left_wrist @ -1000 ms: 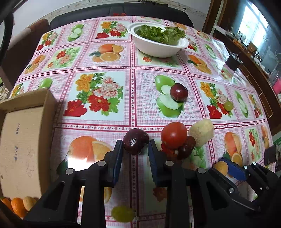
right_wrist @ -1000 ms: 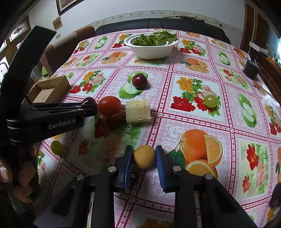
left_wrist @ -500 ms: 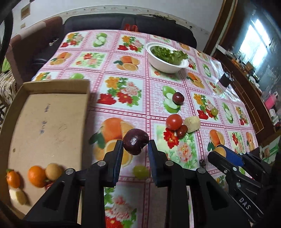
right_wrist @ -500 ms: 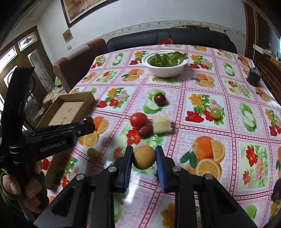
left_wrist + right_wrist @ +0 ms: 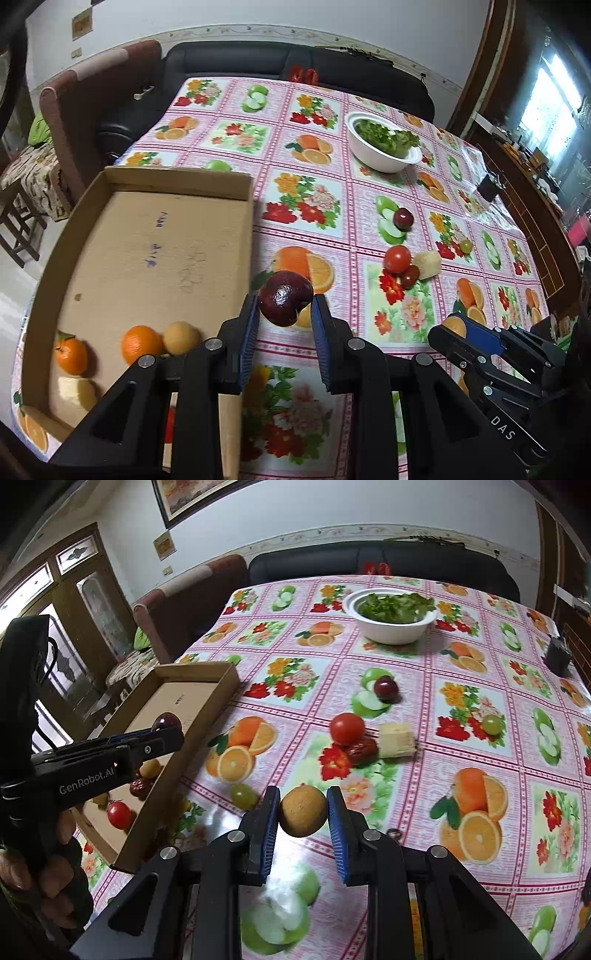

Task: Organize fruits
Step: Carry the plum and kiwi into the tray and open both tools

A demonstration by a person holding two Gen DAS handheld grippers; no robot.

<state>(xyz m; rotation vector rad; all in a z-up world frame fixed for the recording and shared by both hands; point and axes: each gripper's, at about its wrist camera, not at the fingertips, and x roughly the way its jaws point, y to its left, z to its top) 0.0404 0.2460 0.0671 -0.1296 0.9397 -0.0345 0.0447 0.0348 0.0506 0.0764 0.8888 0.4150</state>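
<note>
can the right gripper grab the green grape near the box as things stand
Probably not yet: the right gripper is already shut on a tan round fruit. The green grape lies bare on the tablecloth beside the cardboard box, unobstructed, just left of the fingers.

Glossy dark-red plum (image 5: 285,303); matt, rough tan round fruit (image 5: 303,811); matt brown cardboard tray (image 5: 155,243); shiny plastic floral tablecloth (image 5: 424,701) beneath tray.

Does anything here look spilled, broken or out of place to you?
Nothing is spilled or broken. The dark plum in the left gripper has a deep notch on its lower side. A cut pale chunk lies loose among whole fruit on the table.
</note>
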